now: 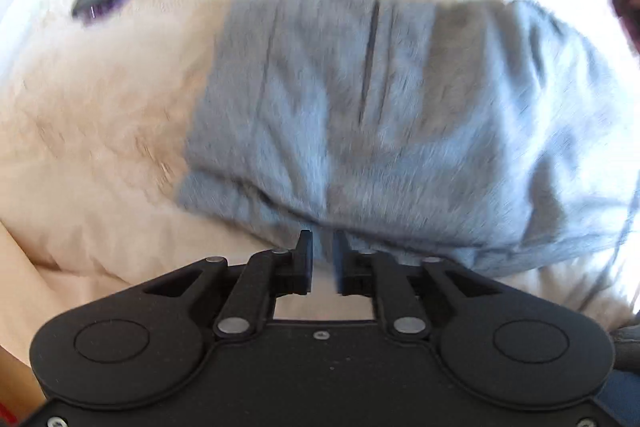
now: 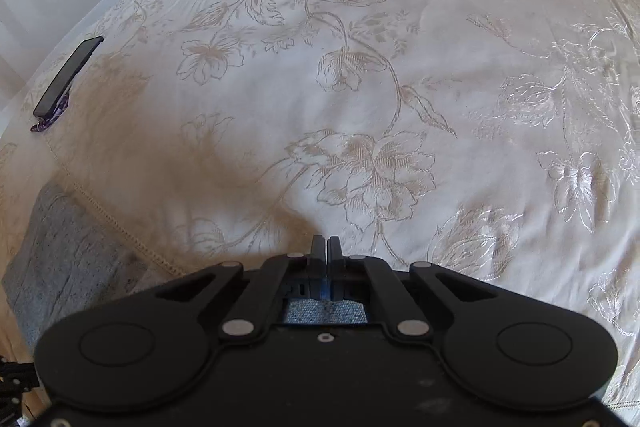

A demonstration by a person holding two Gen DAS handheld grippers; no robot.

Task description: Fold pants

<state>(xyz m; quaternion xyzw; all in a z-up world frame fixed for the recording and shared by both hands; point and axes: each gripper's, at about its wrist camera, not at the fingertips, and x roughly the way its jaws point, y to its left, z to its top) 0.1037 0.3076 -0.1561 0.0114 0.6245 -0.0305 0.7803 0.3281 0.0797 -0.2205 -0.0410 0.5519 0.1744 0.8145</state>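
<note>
My left tool (image 1: 322, 247) sits low at the near hem of the grey pants (image 1: 380, 115), its jaws a little apart with cloth bunched between them; through the motion blur I cannot tell whether they truly pinch it. My right tool (image 2: 324, 247) has its jaws pressed together, and grey knit shows in the window just behind them, so I judge it is clamped on the pants. The garment lies across the bed (image 2: 400, 67), already looking doubled into a broad panel in the left view, with a strip of it at the near left of the right view. To fold well, I would carry both held points at one height, keep the edge taut between them, and lay it square on the far edge before releasing. Both tools point forward, nearly flat over the floral bedspread. Farther off at the left, a dark phone (image 2: 68, 77) rests near the bed's edge, well clear of the cloth.
</note>
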